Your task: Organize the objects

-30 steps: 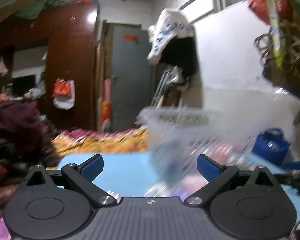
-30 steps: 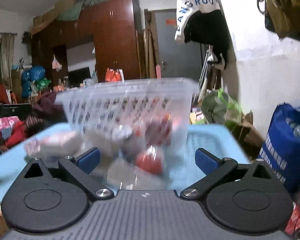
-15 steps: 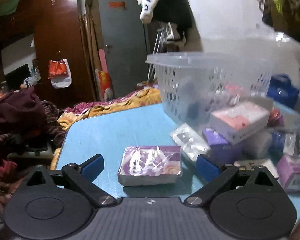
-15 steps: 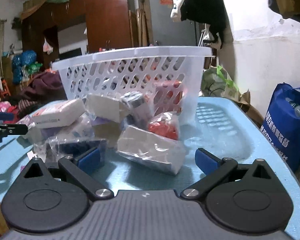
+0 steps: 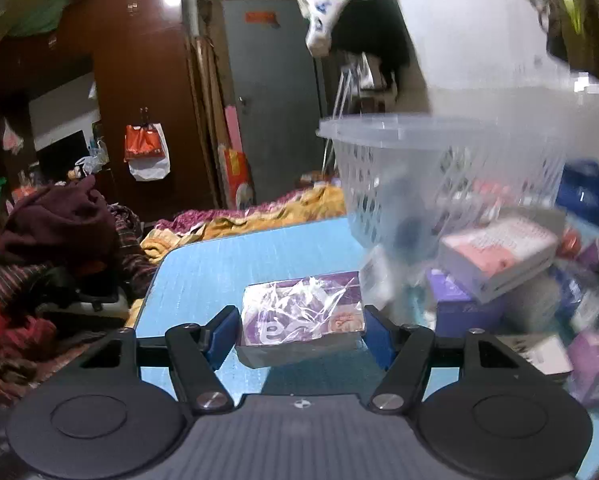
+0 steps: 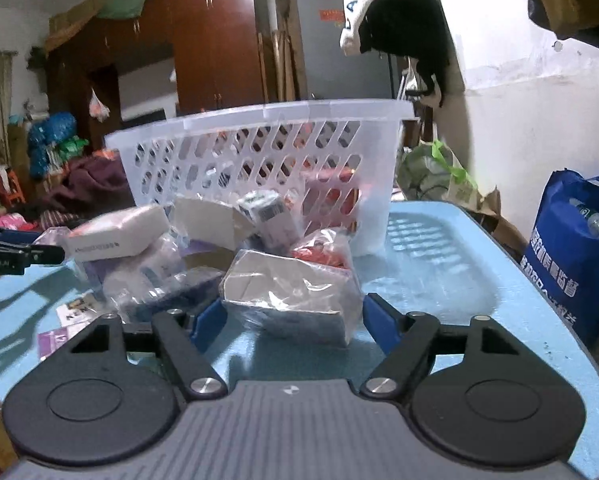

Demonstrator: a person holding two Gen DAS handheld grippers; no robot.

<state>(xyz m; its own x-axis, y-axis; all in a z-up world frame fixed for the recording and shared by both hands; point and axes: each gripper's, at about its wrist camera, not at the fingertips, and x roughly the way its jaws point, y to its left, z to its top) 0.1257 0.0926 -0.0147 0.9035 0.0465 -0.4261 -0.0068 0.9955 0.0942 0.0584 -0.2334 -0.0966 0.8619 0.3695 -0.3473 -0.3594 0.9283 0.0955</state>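
A purple box wrapped in clear plastic [image 5: 301,316] sits between the blue fingers of my left gripper [image 5: 301,334], which is shut on it and holds it just above the blue table [image 5: 219,272]. A white plastic-wrapped box [image 6: 289,298] lies between the fingers of my right gripper [image 6: 293,326], which touch its sides. A white slatted basket [image 6: 259,148] stands behind a heap of small boxes and packets [image 6: 171,248]; it also shows in the left wrist view [image 5: 439,168].
A blue shopping bag [image 6: 575,240] stands off the table's right edge. Clothes and bedding [image 5: 59,240] pile up to the left. A jacket [image 6: 395,12] hangs on the wall behind. Flat leaflets [image 6: 71,312] lie on the table at left.
Both grippers have closed in from wide open: the left onto the purple box, the right onto the white wrapped box. The left one has lifted its box slightly.
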